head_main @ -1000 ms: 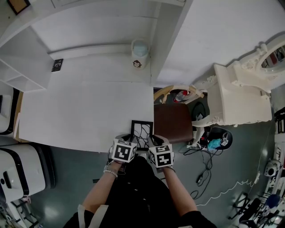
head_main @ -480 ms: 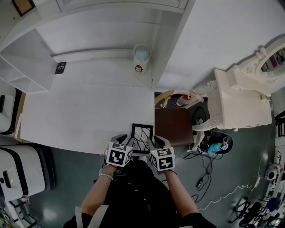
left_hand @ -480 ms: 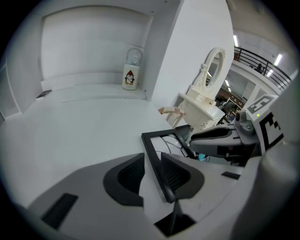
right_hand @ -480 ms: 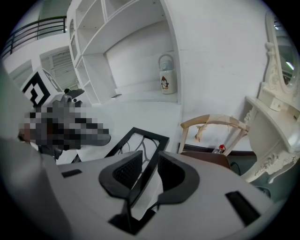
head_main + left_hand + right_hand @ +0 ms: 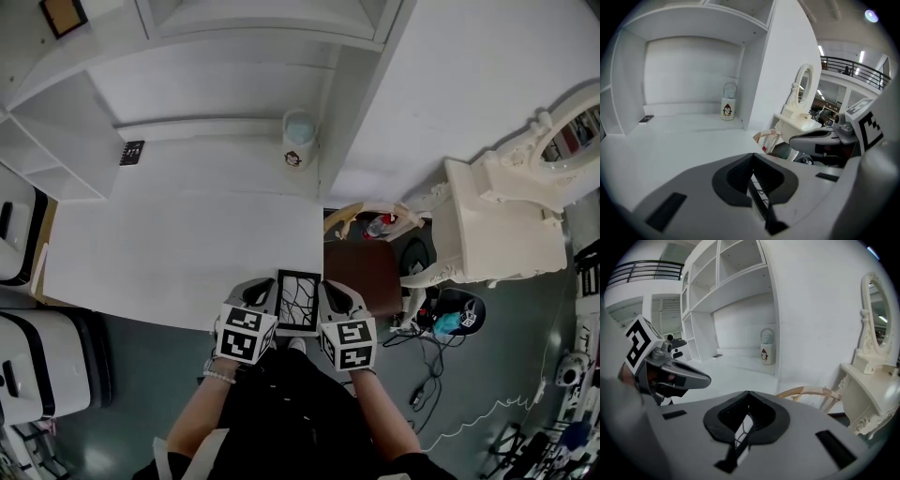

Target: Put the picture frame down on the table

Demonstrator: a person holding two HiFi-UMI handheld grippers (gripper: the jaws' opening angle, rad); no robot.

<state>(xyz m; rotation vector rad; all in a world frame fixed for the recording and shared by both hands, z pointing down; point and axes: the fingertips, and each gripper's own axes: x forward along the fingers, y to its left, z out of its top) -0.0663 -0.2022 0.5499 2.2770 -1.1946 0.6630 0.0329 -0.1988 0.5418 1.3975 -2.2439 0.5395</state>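
White table (image 5: 178, 244), picture frame (image 5: 298, 305) edges hidden (left claw (image 5: 753, 161), right claw (image 5: 747, 398) clamped)

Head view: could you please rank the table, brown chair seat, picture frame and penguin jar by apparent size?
1. table
2. brown chair seat
3. picture frame
4. penguin jar
The last two look close in size, and the frame is held nearer the camera, so their order is unsure.

The head camera looked steeply down onto the table (image 5: 178, 234), the left gripper (image 5: 262, 291) and the right gripper (image 5: 335, 292). Each gripper camera sat close behind its own jaws, facing over the table toward the penguin jar (image 5: 727, 108), which all three views shared.
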